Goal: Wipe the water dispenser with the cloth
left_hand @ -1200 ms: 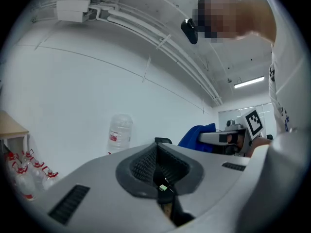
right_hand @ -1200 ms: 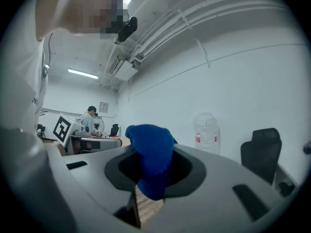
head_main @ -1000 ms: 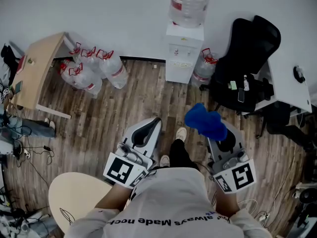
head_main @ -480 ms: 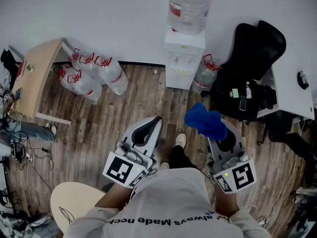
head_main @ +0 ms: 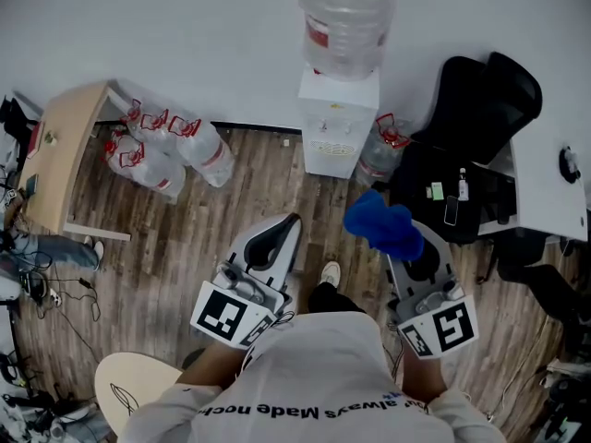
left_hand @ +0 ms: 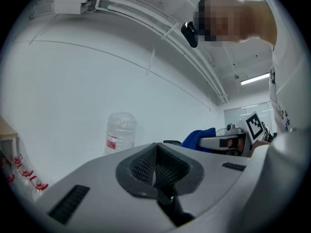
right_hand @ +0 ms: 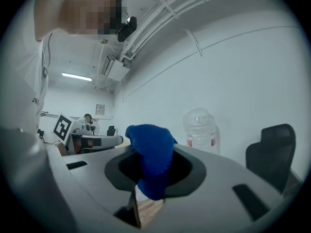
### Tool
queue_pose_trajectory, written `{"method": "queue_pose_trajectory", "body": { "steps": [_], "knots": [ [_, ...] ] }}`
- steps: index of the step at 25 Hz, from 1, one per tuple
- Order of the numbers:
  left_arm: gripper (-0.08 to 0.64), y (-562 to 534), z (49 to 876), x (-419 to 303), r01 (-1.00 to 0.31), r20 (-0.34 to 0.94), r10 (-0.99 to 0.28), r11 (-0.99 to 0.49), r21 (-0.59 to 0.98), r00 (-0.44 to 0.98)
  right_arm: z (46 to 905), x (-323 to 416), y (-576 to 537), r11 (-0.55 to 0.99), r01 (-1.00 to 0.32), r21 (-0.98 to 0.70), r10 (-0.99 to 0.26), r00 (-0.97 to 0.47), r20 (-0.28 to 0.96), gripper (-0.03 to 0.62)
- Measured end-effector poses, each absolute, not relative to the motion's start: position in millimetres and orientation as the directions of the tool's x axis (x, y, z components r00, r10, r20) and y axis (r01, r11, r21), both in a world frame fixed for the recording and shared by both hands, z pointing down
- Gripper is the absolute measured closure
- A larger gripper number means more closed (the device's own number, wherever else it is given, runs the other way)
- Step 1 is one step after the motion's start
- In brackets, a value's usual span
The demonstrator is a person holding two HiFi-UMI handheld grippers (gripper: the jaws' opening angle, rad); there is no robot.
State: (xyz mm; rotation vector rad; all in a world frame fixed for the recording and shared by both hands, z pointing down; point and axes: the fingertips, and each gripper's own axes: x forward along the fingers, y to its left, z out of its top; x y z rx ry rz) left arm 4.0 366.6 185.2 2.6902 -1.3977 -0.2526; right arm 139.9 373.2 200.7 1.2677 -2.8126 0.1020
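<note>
Blue cloth [head_main: 383, 229] is pinched in the right gripper [right_hand: 151, 186]; the left gripper [left_hand: 156, 165], jaws pressed together, holds nothing; the water dispenser [head_main: 337, 123] stands ahead.

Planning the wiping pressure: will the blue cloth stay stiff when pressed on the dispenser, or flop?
Probably floppy: the blue cloth bunches and folds over at the right gripper. Its nubby pile suggests it is light and unlikely to slip.

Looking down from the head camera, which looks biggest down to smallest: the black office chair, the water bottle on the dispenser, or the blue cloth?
1. black office chair
2. water bottle, though the picture's top edge cuts it off
3. blue cloth; it is nearest the camera, so it probably looks bigger than it is
</note>
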Motion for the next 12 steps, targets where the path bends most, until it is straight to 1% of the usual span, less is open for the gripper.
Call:
{"method": "queue_pose_trajectory", "body": {
  "steps": [12],
  "knots": [
    [0.54, 276, 183, 36, -0.824, -0.088, -0.838, -0.546, 0.15, 0.539, 203, 169, 283, 0.69, -0.722, -0.051, -0.717, -0.691, 0.087, 0.492]
  ]
}}
